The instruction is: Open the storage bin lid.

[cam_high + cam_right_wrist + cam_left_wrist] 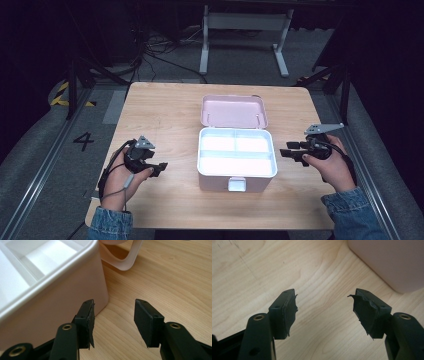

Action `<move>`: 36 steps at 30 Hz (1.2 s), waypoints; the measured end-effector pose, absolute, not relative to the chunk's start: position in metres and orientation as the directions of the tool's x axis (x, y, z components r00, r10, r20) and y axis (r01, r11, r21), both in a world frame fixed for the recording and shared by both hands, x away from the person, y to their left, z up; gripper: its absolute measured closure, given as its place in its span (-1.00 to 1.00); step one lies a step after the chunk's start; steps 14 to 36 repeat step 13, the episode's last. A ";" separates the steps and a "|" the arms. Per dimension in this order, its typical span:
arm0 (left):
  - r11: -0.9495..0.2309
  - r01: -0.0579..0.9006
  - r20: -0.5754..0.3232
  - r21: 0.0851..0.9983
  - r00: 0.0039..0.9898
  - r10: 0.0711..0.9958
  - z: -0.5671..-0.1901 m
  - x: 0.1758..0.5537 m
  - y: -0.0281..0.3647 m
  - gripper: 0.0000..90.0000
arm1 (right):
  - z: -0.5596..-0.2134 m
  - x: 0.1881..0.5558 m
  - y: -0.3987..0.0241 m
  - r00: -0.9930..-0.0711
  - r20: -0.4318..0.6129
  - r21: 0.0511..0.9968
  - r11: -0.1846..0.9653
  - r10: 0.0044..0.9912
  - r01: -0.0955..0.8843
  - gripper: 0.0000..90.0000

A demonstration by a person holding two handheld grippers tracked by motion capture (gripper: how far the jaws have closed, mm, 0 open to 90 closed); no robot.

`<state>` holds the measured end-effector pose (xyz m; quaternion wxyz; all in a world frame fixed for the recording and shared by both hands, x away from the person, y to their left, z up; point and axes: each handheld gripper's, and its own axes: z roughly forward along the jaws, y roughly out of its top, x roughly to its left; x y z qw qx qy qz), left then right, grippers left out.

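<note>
While held low over the wooden desk [165,107] by two denim-sleeved arms entering from the near edge, left tool [159,169] and right tool [289,151] both released, jaws standing wide with nothing between them. Left tool near the desk's left side, pointed toward the box, its worn black pads [289,311] spread above bare wood grain in the left gripper view [324,312], a pink corner of the box [392,262] just beyond. Right tool on the opposite side, level with the box's middle, jaws [113,317] hovering just beside the box's outer wall [62,305] without touching it. Between the two tools, at the desk's centre, a pale pink storage box [237,157] lying open, white divided tray exposed in three compartments, small latch [236,184] facing the near edge. Behind it, the hinged lid [234,111] thrown back flat toward the far side. Farther off, dark floor and the white legs of a frame [245,37].
</note>
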<state>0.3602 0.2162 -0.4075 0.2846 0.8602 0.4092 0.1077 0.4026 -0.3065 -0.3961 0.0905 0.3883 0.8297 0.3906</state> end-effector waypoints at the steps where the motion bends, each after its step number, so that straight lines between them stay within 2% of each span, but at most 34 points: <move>1: -0.505 0.649 -0.051 0.569 0.641 0.766 -0.409 0.360 0.217 -0.21 | -0.397 0.403 -0.306 -0.681 0.149 0.713 0.399 0.717 0.577 0.14; 13: -0.486 0.678 -0.070 0.551 0.618 0.783 -0.417 0.362 0.222 -0.29 | -0.405 0.406 -0.306 -0.676 0.157 0.700 0.402 0.720 0.590 0.07; 36: -0.486 0.678 -0.070 0.551 0.618 0.783 -0.417 0.362 0.222 -0.29 | -0.405 0.406 -0.306 -0.676 0.157 0.700 0.402 0.720 0.590 0.07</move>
